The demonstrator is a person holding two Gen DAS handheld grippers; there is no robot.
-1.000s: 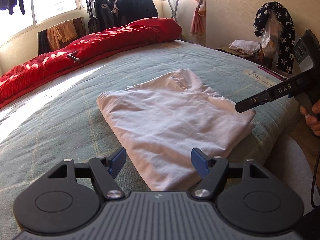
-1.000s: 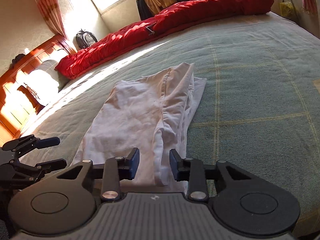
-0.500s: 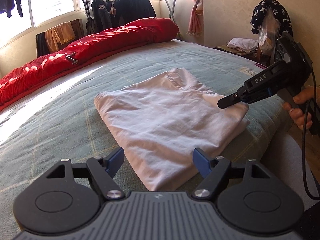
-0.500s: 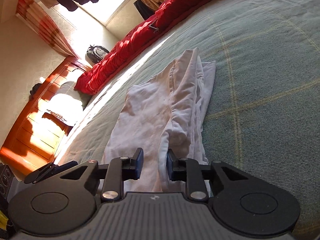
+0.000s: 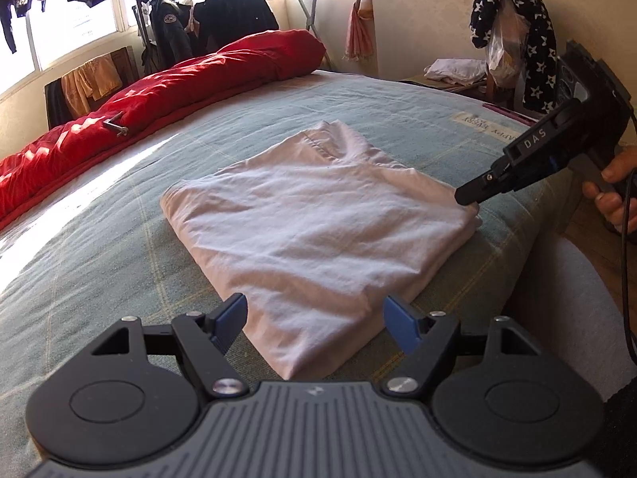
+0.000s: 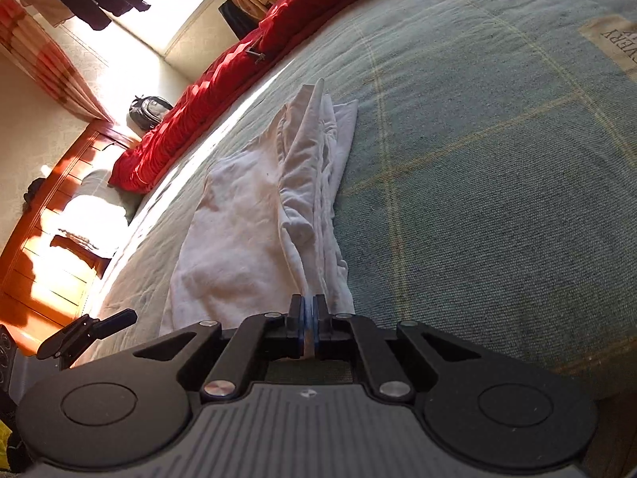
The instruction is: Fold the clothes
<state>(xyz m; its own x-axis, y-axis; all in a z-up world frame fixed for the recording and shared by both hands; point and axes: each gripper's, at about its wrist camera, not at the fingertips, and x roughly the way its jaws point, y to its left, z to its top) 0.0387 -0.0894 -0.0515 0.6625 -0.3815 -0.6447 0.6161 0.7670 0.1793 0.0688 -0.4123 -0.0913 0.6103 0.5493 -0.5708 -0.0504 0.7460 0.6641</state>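
One pale folded garment [image 5: 318, 231] lies flat on the green checked bed [image 5: 99, 247], near its front edge. At about seven o'clock from it the left gripper [image 5: 314, 318] hovers over the nearest corner, blue pads spread wide with nothing between them. Behind, from nine toward twelve o'clock, a red quilt [image 5: 179, 87] runs along the bed's far side (a clothes rack [image 5: 223, 12] stands past it). At three o'clock the right gripper [image 6: 307, 310] pinches the garment's edge, a thin fold of cloth caught between its nearly closed pads, which are just easing apart; a hand [image 5: 613, 187] holds its handle.
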